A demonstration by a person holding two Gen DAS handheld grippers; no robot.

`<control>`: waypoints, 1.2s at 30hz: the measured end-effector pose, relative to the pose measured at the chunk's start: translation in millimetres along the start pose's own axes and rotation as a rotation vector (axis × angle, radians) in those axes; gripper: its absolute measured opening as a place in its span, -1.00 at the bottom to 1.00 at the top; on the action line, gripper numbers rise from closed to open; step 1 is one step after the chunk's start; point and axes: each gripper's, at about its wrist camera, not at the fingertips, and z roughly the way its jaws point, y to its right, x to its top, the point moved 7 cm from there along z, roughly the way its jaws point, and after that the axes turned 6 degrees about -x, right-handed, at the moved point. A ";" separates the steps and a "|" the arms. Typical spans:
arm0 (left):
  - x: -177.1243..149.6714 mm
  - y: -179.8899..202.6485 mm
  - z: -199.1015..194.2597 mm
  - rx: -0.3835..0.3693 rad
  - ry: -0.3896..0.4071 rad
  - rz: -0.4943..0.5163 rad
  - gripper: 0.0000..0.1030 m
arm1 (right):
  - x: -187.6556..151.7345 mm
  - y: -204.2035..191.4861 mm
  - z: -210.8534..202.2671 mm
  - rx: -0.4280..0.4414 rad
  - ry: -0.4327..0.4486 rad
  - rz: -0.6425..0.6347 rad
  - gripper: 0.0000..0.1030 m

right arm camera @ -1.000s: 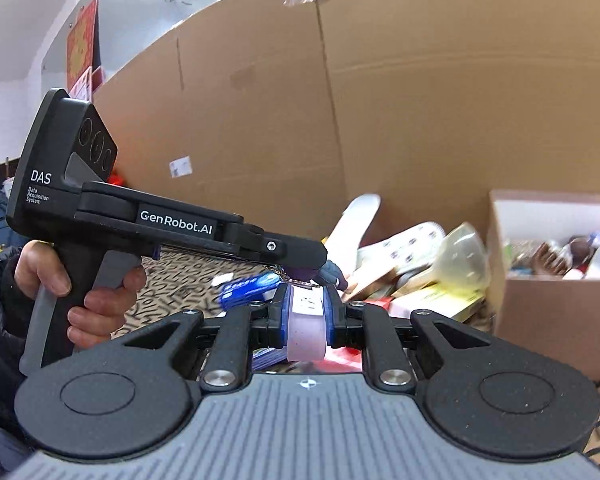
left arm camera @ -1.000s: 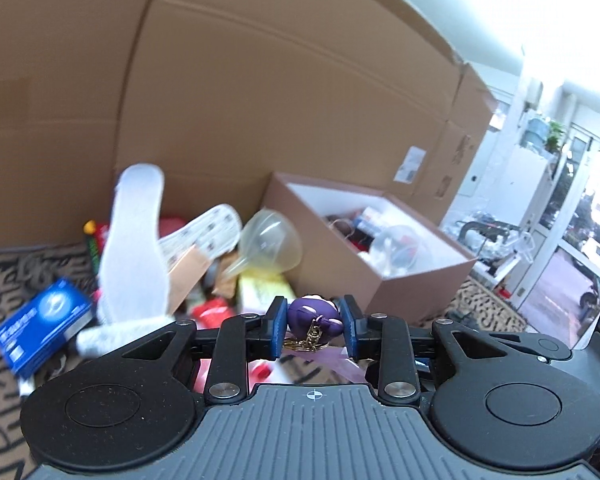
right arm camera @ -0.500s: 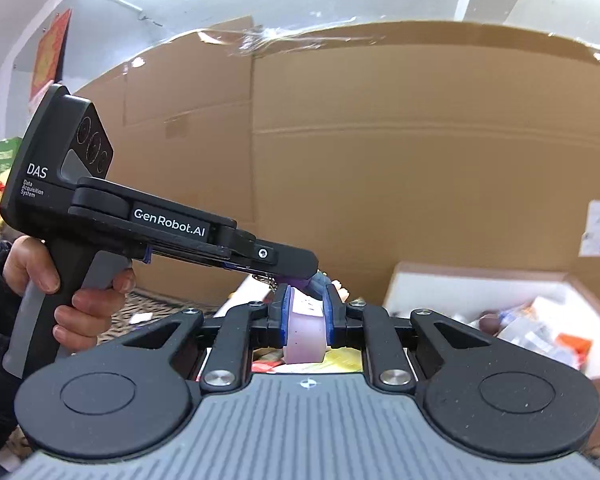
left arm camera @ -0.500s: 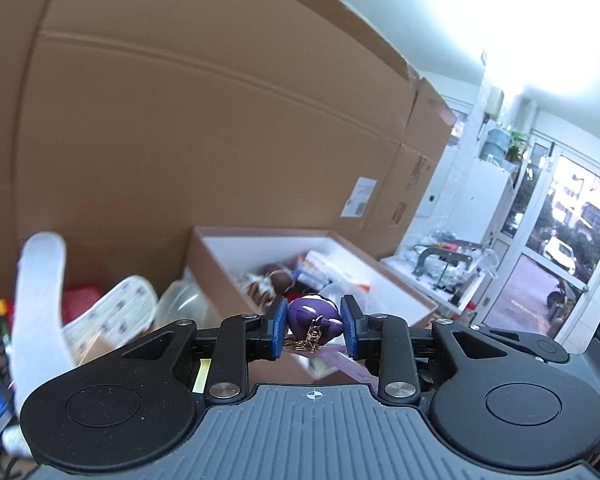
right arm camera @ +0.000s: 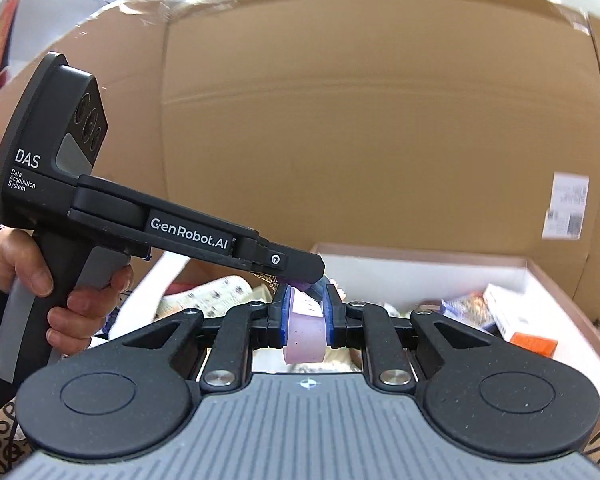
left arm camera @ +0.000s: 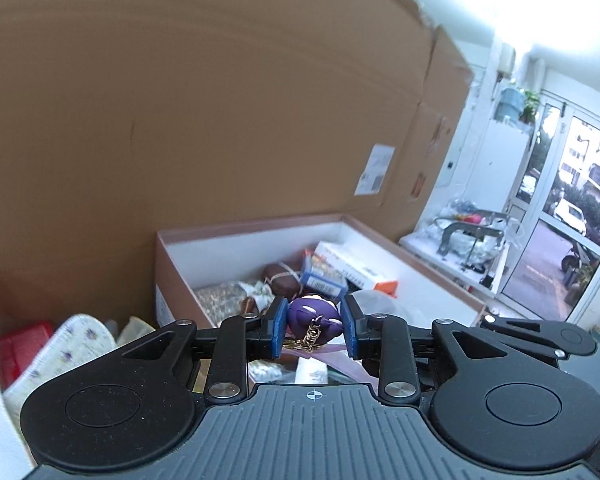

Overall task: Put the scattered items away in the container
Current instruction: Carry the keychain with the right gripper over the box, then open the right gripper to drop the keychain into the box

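Two printed marks stand out on the gripper in your left hand (right arm camera: 60,292), seen from the right wrist camera: "DAS Data Acquisition System" on its head and "GenRobot.AI" along its arm. A white shipping label (right arm camera: 566,210) sits on the big cardboard wall (right arm camera: 380,140) behind everything; its print is too small to read.

Ahead of you lies the open box (left arm camera: 440,276), pinkish outside and white inside, already holding a brown ball-shaped item (left arm camera: 282,276), a blue packet (left arm camera: 324,280) and a white carton with an orange end (left arm camera: 360,270). To its left, outside the box, lie a patterned insole (left arm camera: 80,340) and something red (left arm camera: 20,350). In the right wrist view your left tool's arm crosses in front of that loose pile.

Your left gripper (left arm camera: 311,326) is clamped on a purple keychain charm (left arm camera: 314,314) with a gold chain hanging under it; both blue pads press its sides, just short of the box's near edge. Your right gripper (right arm camera: 306,318) is closed on a pale pink block (right arm camera: 305,334), pinched between its pads, close beside the left tool's tip.
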 end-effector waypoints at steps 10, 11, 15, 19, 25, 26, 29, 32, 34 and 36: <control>-10.8 -19.4 36.6 0.003 -0.081 -0.025 -0.46 | -23.7 17.7 23.7 -0.006 -0.070 0.049 -0.63; -11.0 -20.1 38.9 0.004 -0.087 -0.024 -0.46 | -25.2 18.3 24.4 -0.005 -0.074 0.052 -0.63; -12.6 -22.6 43.3 0.003 -0.103 -0.024 -0.46 | -29.9 18.5 25.6 -0.003 -0.087 0.056 -0.63; -12.3 -24.6 44.5 -0.002 -0.109 -0.027 -0.46 | -33.0 18.4 25.5 -0.005 -0.093 0.056 -0.63; -13.1 -29.2 47.3 -0.005 -0.115 -0.039 -0.46 | -36.1 17.4 25.4 -0.003 -0.103 0.061 -0.62; -13.0 -29.6 47.1 -0.003 -0.113 -0.038 -0.46 | -36.1 17.7 26.5 -0.003 -0.107 0.062 -0.62; -12.9 -29.2 47.2 -0.009 -0.113 -0.040 -0.45 | -39.4 19.3 27.2 -0.013 -0.118 0.059 -0.62; -10.9 -26.9 45.1 -0.007 -0.093 -0.042 -0.08 | -39.4 18.8 34.4 -0.026 -0.125 0.065 -0.62; -8.4 -25.8 42.0 0.007 -0.068 -0.049 0.46 | -40.3 20.5 32.0 -0.040 -0.122 0.066 -0.43; -3.9 -23.3 34.4 0.021 -0.015 -0.050 0.83 | -39.6 22.2 26.5 -0.065 -0.103 0.065 0.14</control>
